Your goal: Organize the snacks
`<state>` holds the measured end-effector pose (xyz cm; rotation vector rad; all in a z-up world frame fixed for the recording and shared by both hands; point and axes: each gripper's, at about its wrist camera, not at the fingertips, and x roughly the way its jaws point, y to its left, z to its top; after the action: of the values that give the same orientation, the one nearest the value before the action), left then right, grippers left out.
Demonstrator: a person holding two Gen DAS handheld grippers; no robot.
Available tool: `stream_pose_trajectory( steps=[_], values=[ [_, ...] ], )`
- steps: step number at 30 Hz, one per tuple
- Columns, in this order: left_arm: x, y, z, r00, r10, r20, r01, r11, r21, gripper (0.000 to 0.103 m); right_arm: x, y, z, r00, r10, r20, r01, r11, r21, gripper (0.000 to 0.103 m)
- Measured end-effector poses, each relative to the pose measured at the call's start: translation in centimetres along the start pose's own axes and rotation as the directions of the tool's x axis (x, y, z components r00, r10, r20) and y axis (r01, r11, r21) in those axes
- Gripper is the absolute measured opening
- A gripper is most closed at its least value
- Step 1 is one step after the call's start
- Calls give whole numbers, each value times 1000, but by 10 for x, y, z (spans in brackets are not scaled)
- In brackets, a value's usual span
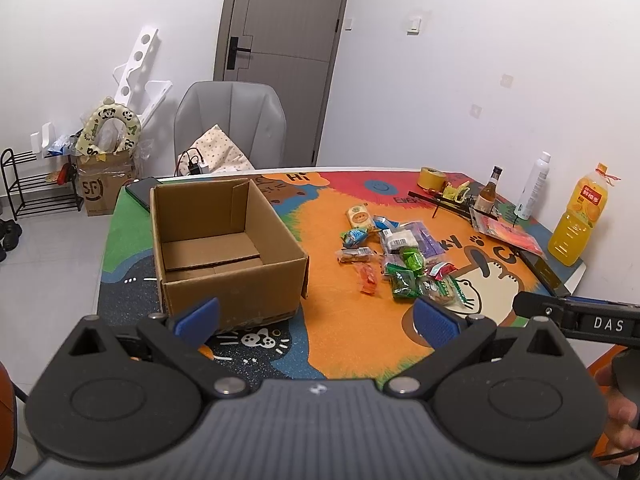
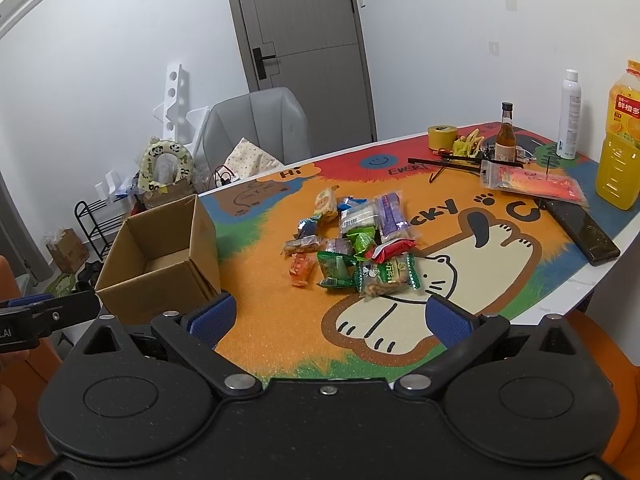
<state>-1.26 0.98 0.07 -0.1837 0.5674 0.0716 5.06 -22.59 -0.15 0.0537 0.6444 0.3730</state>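
Observation:
An open cardboard box (image 1: 224, 240) stands empty on the left of the colourful table mat; it also shows in the right wrist view (image 2: 160, 252). A pile of several wrapped snacks (image 1: 396, 256) lies on the orange middle of the mat, to the right of the box, and shows in the right wrist view (image 2: 356, 240). My left gripper (image 1: 316, 320) is open and empty, near the table's front edge in front of the box. My right gripper (image 2: 332, 316) is open and empty, in front of the snack pile.
At the back right stand an orange juice bottle (image 1: 578, 220), a white spray bottle (image 1: 532, 188), a small brown bottle (image 1: 488, 196), a tape roll (image 1: 430, 178) and a red packet (image 1: 506, 232). A black phone (image 2: 580, 232) lies near the right edge. A grey chair (image 1: 232, 124) stands behind the table.

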Motion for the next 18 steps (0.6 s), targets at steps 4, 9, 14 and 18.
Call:
stream_pose_trajectory(
  steps=[4, 9, 14, 18],
  values=[
    [0, 0, 0, 1000, 0, 0, 0, 1000, 1, 103, 0, 1, -1, 1000, 0, 3, 0, 1000, -2, 103],
    [0, 0, 0, 1000, 1, 1, -1, 1000, 1, 103, 0, 0, 0, 1000, 0, 4, 0, 1000, -3, 103],
    [0, 0, 0, 1000, 1, 0, -1, 1000, 0, 103, -1, 1, 1, 1000, 0, 5, 0, 1000, -3, 103],
    [0, -1, 0, 1000, 1, 1, -1, 1000, 0, 103, -1, 0, 1, 1000, 1, 5, -1, 1000, -4, 103]
  ],
)
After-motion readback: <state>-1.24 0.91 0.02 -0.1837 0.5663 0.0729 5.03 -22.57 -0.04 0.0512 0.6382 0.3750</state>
